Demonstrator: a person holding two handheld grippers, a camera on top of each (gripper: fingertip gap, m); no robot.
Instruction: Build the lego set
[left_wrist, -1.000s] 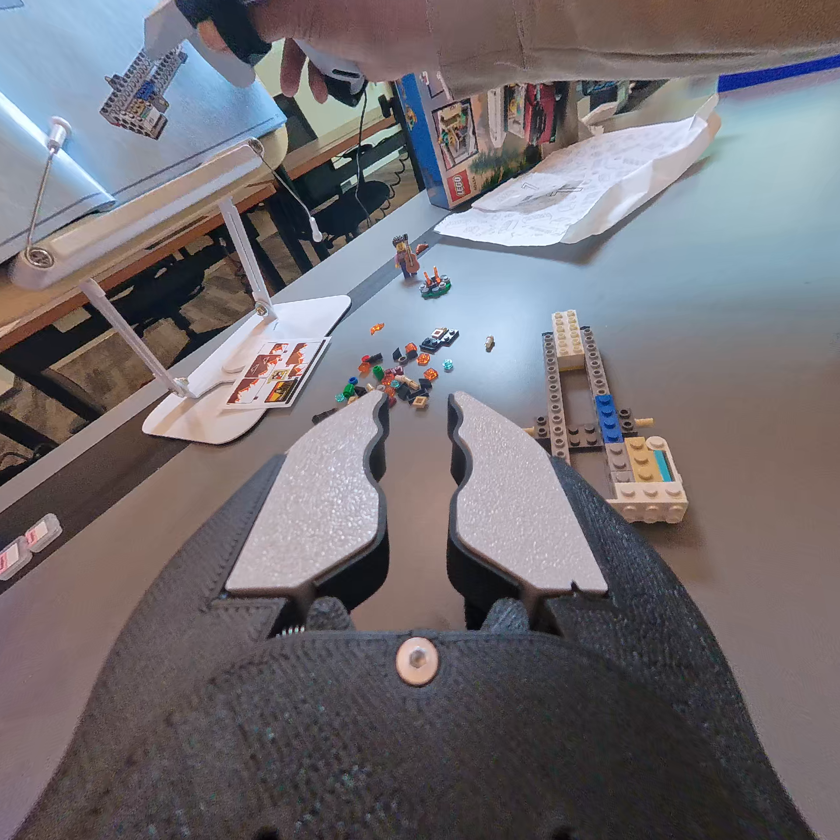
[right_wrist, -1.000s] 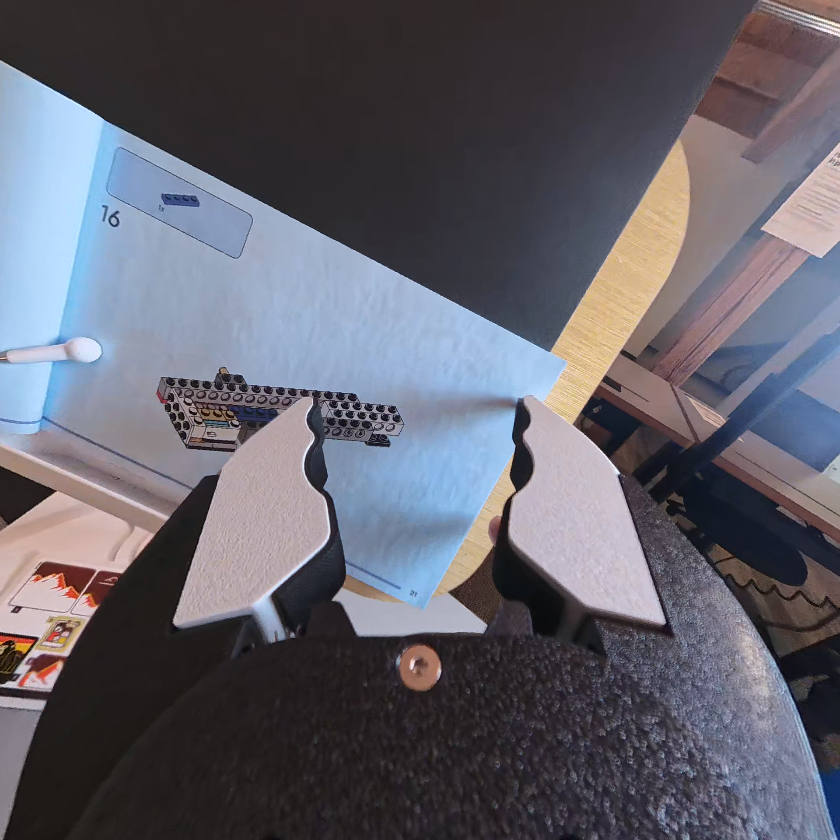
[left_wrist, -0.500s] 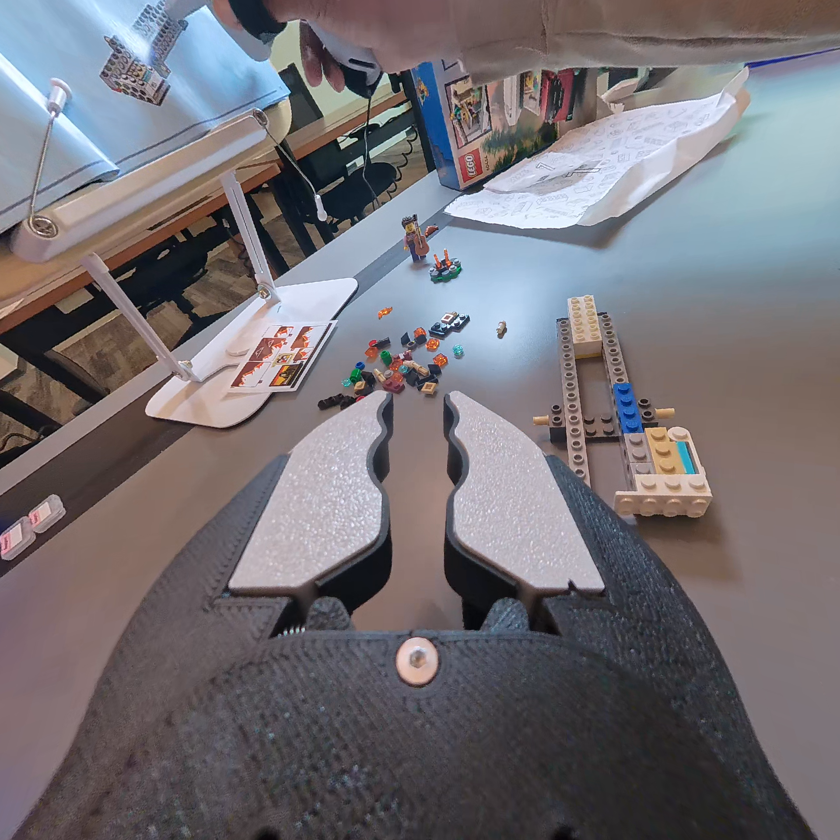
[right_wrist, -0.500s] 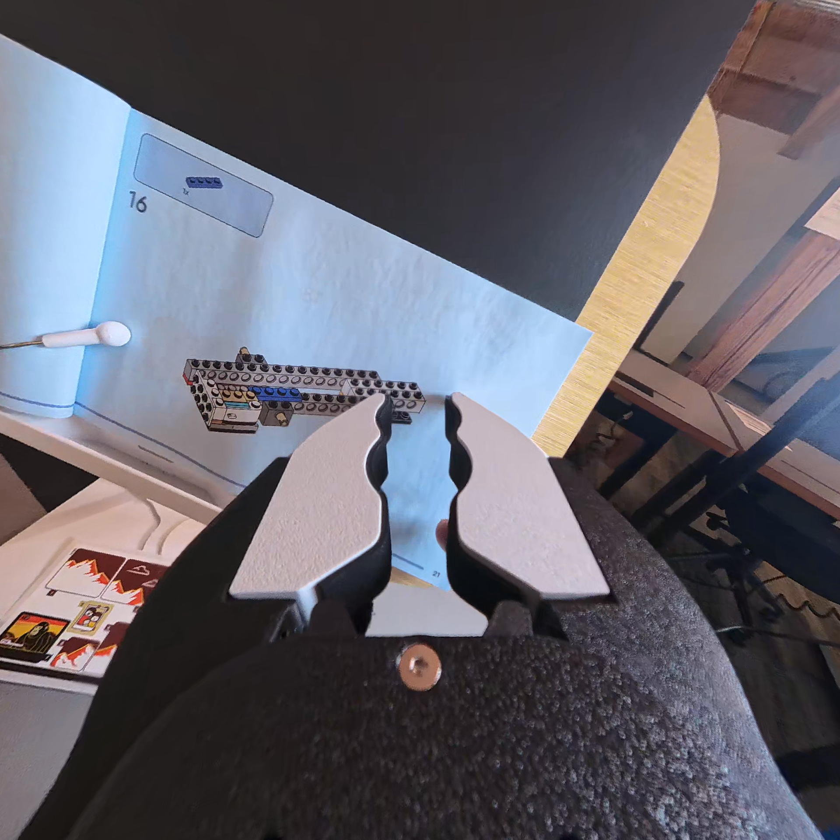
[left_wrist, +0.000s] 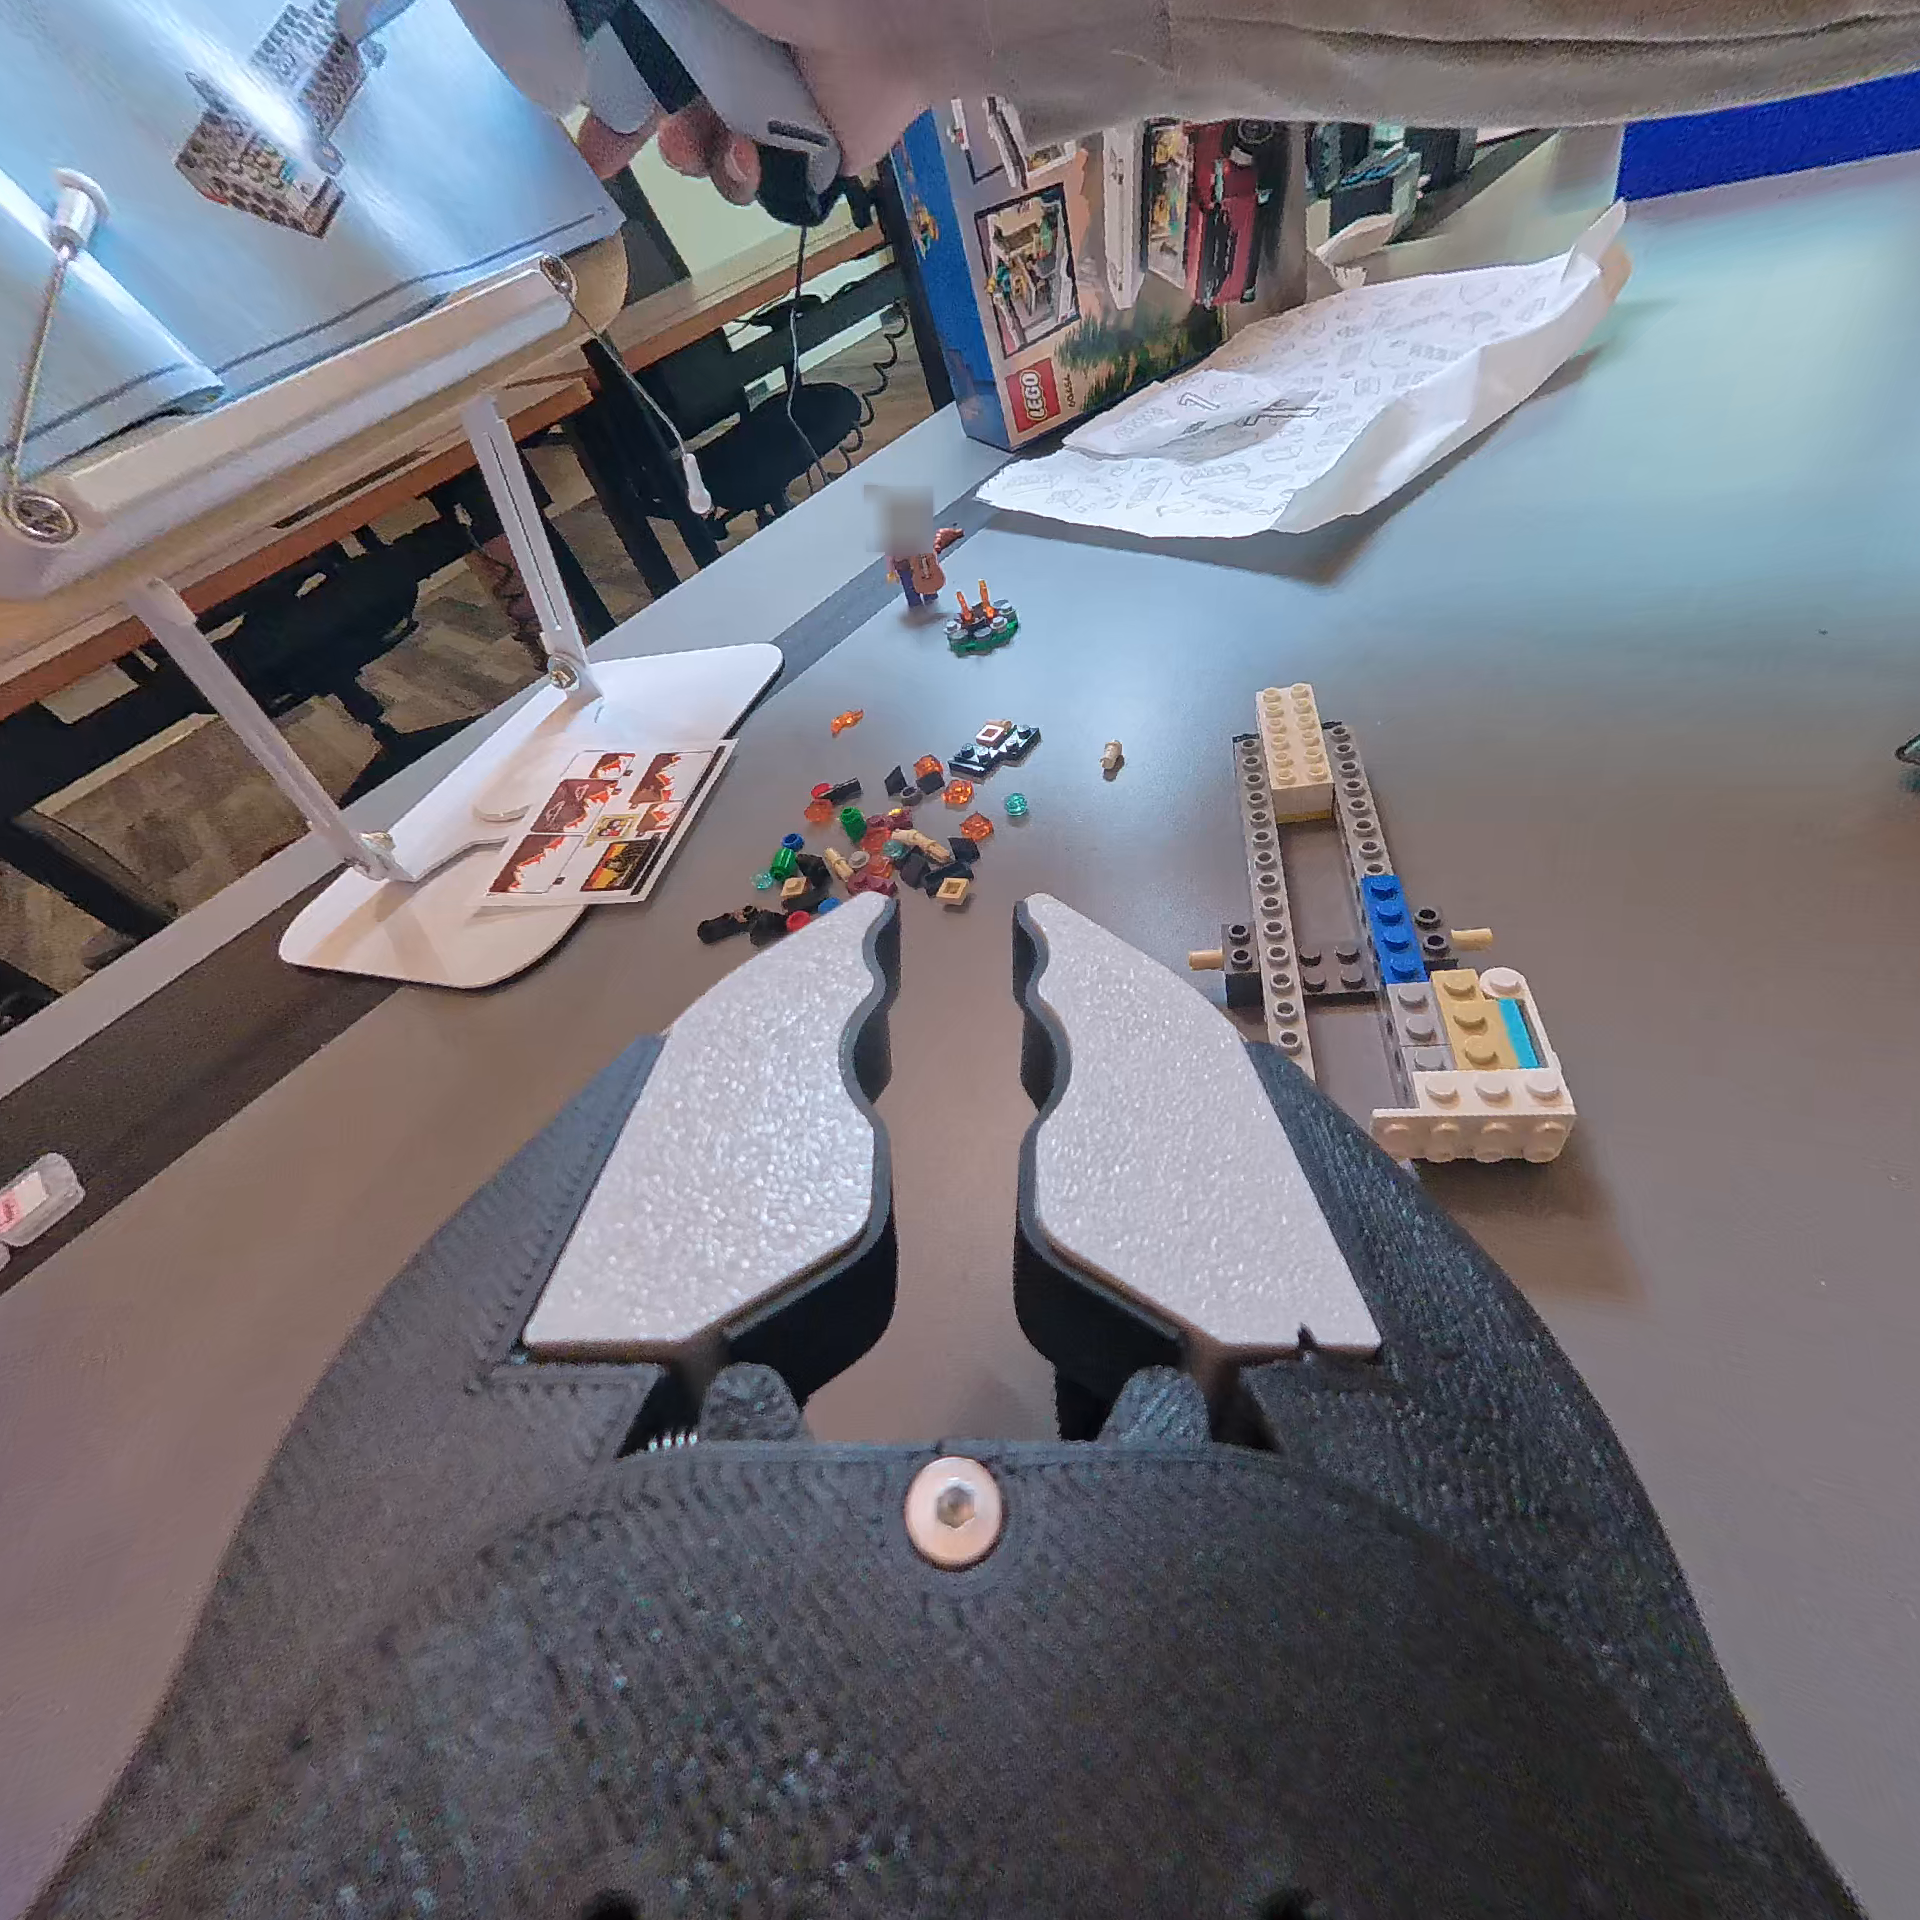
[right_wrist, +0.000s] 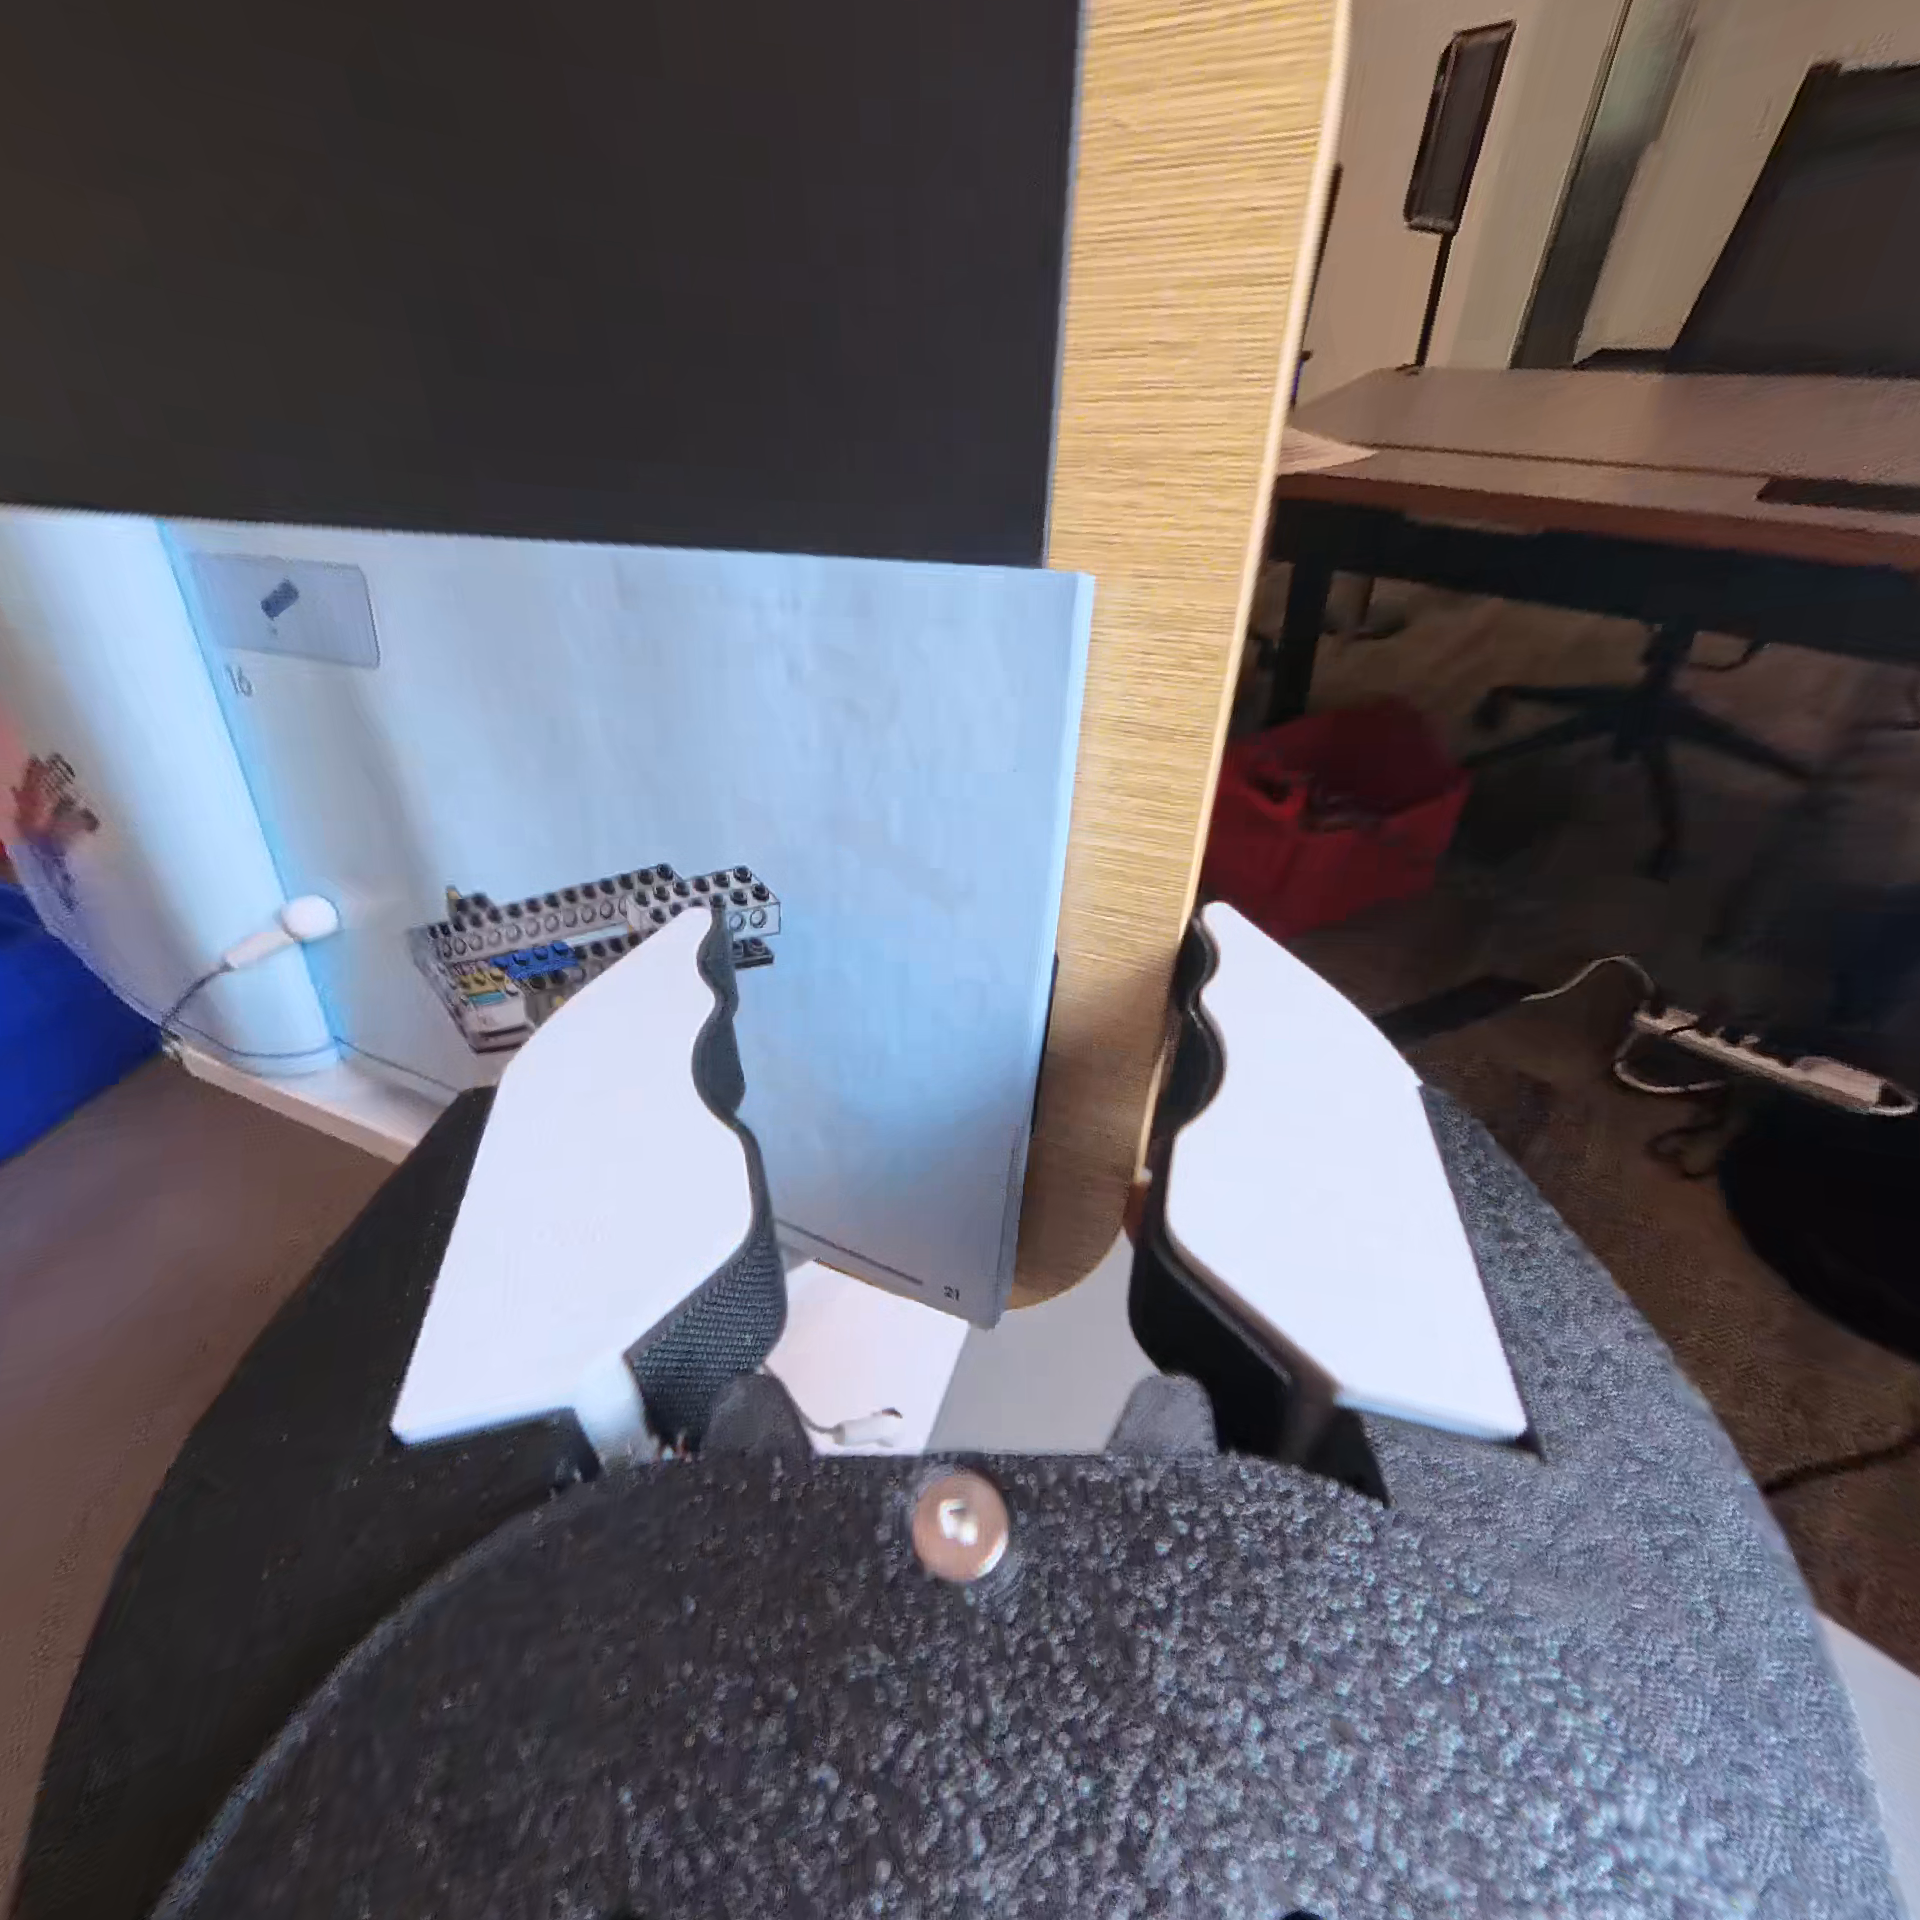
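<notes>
Your left gripper (left_wrist: 954, 914) hovers low over bench, jaws slightly parted, empty. Lego chassis (left_wrist: 1361, 945) lies just right of it, long axis running away from you, white end nearest. Loose pieces (left_wrist: 894, 831) just ahead. Your right gripper (right_wrist: 951, 925), narrow half a second ago, now wide open, empty, facing instruction booklet (right_wrist: 727, 779) on stand.

red bin (right_wrist: 1340, 821) under far desk (right_wrist: 1600, 457) | power strip (right_wrist: 1766, 1060) on floor | office chair (left_wrist: 769, 436)
</notes>
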